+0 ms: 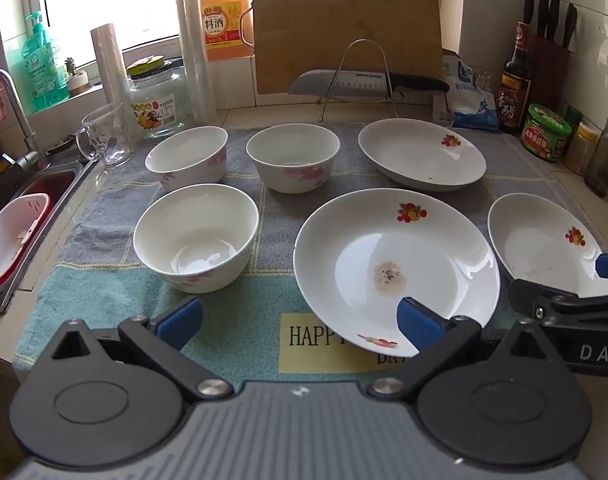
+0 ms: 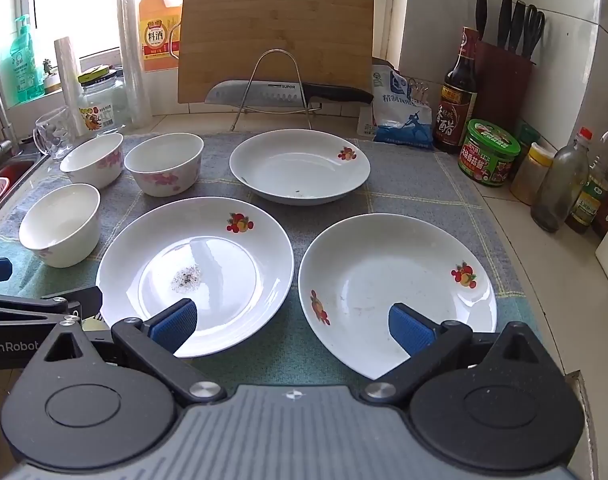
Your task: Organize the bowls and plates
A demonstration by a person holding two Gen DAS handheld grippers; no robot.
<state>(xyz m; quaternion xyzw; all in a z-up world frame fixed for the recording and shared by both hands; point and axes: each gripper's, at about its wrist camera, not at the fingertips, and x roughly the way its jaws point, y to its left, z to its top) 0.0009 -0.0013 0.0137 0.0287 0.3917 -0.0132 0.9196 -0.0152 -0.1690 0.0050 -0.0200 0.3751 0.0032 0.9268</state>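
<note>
**Blue-padded claws spread above the dishes**

Blue rubber pads tip both claws, and both stand spread wide with nothing between them. The left claw [image 1: 299, 320] hangs over the near edge of the towel; its right pad overlaps the near rim of the white round plate with a speckled residue at its centre [image 1: 396, 268]. The right claw [image 2: 293, 326] hangs beside it, its left pad over that same plate's near rim and its right pad over the white fruit-printed plate at the right [image 2: 396, 292]. Whether the pads touch the china cannot be told.

Both plates lie flat on the grey and teal checked dish towel [image 1: 271, 224] spread over the table. Behind them sits a third white fruit-printed plate [image 1: 422, 154], also flat. To the left stand three upright white bowls with pink flower prints: one near bowl [image 1: 195, 236] beside the speckled plate, and two at the back, the left rear bowl [image 1: 187, 156] and the middle rear bowl [image 1: 292, 156], close together but apart.

Beyond the towel, a steel-bladed knife with a black handle [image 1: 364, 82] rests across a wire rack in front of a bamboo cutting board [image 1: 344, 24] leaning on the wall. A clear glass mug [image 1: 103, 136] stands at the towel's left rear corner, near the sink [image 1: 43, 196].
</note>
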